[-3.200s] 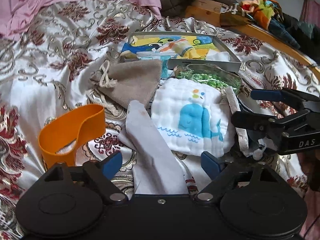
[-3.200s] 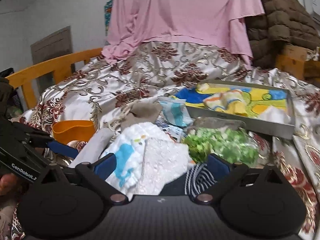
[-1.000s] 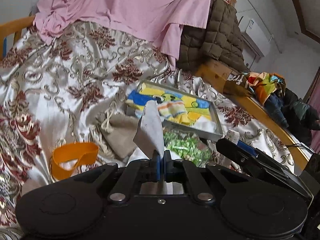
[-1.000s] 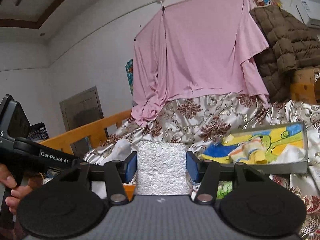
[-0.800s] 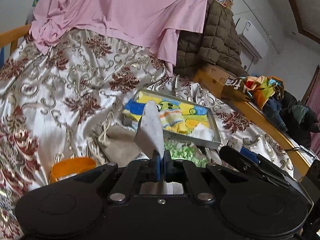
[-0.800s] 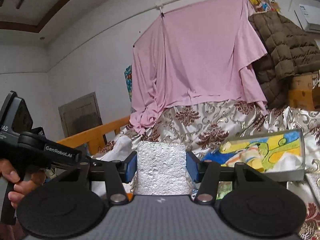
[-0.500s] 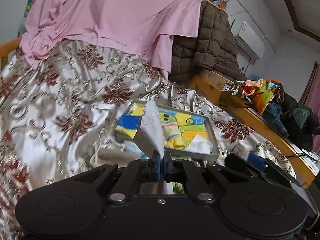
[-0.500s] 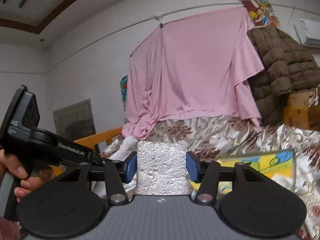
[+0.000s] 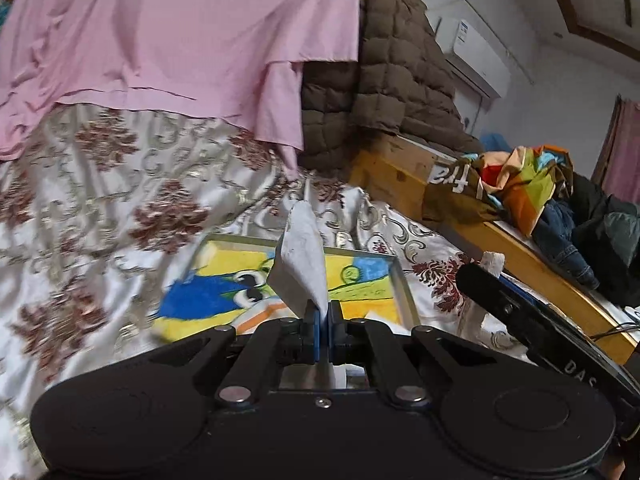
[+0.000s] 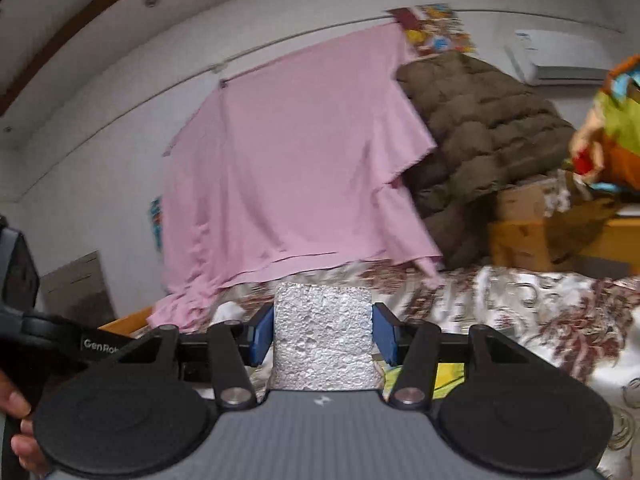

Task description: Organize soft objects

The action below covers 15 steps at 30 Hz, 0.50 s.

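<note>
My left gripper [image 9: 323, 316] is shut on a pale grey cloth [image 9: 301, 260] that stands up in a point above its blue pads. Behind it lies the metal tray [image 9: 402, 284] with a yellow and blue picture lining. The right gripper's black body shows at the right of the left wrist view, with a bit of its white sponge [image 9: 493, 261] showing above it. In the right wrist view, my right gripper [image 10: 323, 338] is shut on a white rough sponge block [image 10: 322, 336], held level above the bed. A sliver of the tray's yellow lining shows under its right finger.
A patterned satin bedspread [image 9: 100, 184] covers the bed. A pink sheet [image 10: 296, 160] hangs at the back beside a brown quilted coat [image 9: 384, 92]. A wooden bed rail [image 9: 520, 248] with piled clothes [image 9: 532, 184] runs along the right. A hand [image 10: 16, 420] holds the left gripper's handle.
Both grippers moved forward over the bed with their loads; the tray came closer in the left wrist view, and the bag, orange band and green packet dropped out of sight.
</note>
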{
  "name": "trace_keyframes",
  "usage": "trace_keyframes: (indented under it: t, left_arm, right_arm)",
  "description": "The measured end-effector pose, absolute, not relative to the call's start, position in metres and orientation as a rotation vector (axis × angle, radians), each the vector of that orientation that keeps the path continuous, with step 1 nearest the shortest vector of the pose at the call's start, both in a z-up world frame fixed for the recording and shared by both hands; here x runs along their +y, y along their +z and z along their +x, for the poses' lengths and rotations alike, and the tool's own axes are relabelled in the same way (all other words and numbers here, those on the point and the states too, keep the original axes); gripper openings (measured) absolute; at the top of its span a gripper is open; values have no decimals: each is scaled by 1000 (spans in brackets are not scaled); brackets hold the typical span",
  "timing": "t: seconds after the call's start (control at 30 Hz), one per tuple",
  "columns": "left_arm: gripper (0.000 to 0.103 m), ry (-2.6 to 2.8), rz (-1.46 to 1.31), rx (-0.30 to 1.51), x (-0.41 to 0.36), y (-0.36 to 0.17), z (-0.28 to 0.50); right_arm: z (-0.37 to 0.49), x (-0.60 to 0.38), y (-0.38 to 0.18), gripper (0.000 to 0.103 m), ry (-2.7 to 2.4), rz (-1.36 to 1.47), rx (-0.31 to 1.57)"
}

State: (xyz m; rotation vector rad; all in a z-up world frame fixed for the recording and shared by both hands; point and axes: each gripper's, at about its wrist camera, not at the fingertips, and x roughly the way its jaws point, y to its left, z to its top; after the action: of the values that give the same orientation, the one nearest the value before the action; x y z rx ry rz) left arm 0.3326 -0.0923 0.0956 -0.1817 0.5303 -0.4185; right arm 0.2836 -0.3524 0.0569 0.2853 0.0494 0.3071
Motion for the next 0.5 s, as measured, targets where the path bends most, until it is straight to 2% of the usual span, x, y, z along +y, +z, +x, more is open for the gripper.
trace_keyframes:
  t: [0.27,0.5]
  left_arm:
    - [3,-419,-249,527,-154,67,406]
    - [4,-396,-290,575,-178,31,452]
  right_arm:
    - [328,-399,34,57,220,361,42]
    - [354,-407,15,57,159,350,118]
